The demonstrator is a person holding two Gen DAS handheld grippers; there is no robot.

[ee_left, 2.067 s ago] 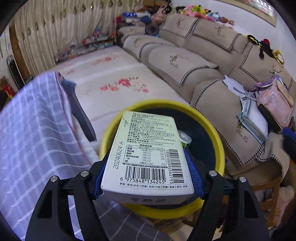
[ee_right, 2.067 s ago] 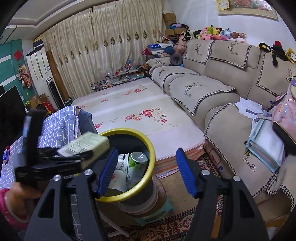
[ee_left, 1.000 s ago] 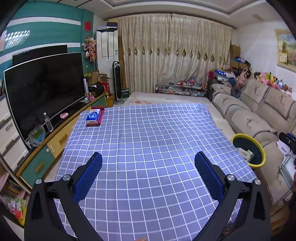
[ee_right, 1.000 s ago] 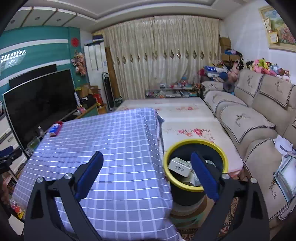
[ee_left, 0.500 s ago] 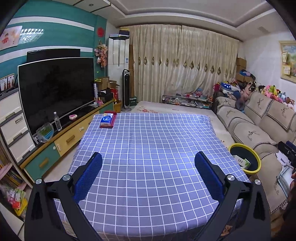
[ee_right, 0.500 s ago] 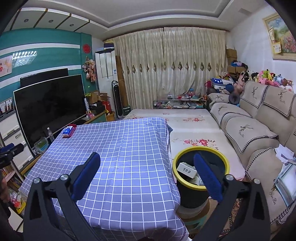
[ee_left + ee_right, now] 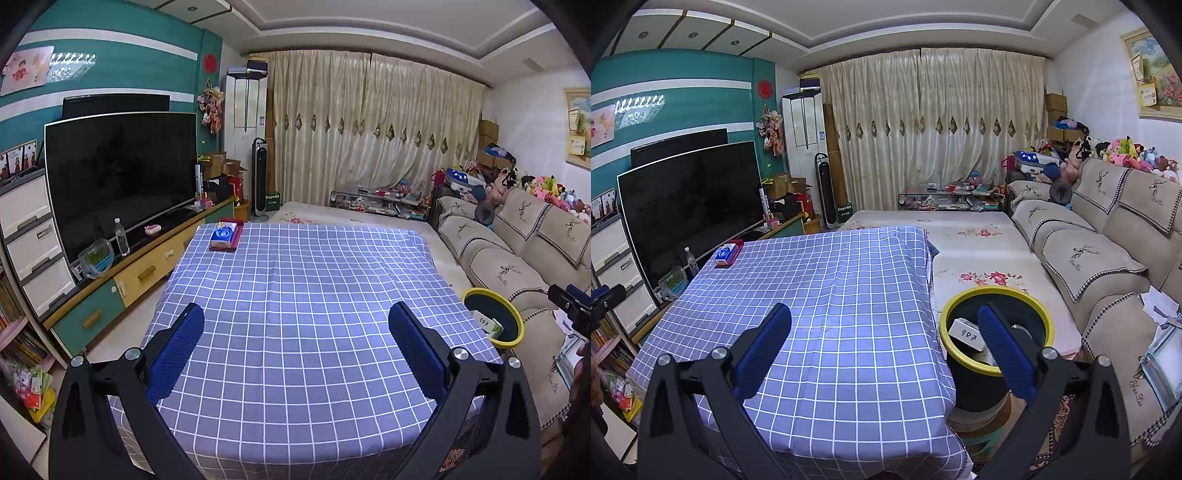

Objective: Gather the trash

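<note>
A: Hanging over the near edge of the checked tablecloth (image 7: 295, 295), the left gripper (image 7: 295, 350) now stands spread wide with nothing between its blue pads (image 7: 173, 354). Two seconds ago it was clamped on a white carton above the bin; that carton has since gone in.

B: And where does the carton sit now?

A: Inside the yellow-rimmed bin (image 7: 997, 295), which stands on the floor just beside the cloth's right edge. The white carton (image 7: 966, 334) leans against the bin's inner wall, partly behind the right gripper (image 7: 886, 350), whose jaws are likewise released and empty. The left wrist view catches the bin (image 7: 513, 332) too, off the cloth's right corner.

B: So what is left to collect?

A: Judging from the cloth alone, little: only a blue tissue pack (image 7: 223, 234) on a red tray at the far left corner, and that may not be trash at all. The job looks close to finished.

B: Any writing to read?

A: Scarcely. The carton shows small dark marks, too small to make out. The tissue pack carries a round blue emblem, its lettering unreadable. Script embroidered on the sofa covers (image 7: 1137, 391), to the right of the bin, is not legible either.
</note>
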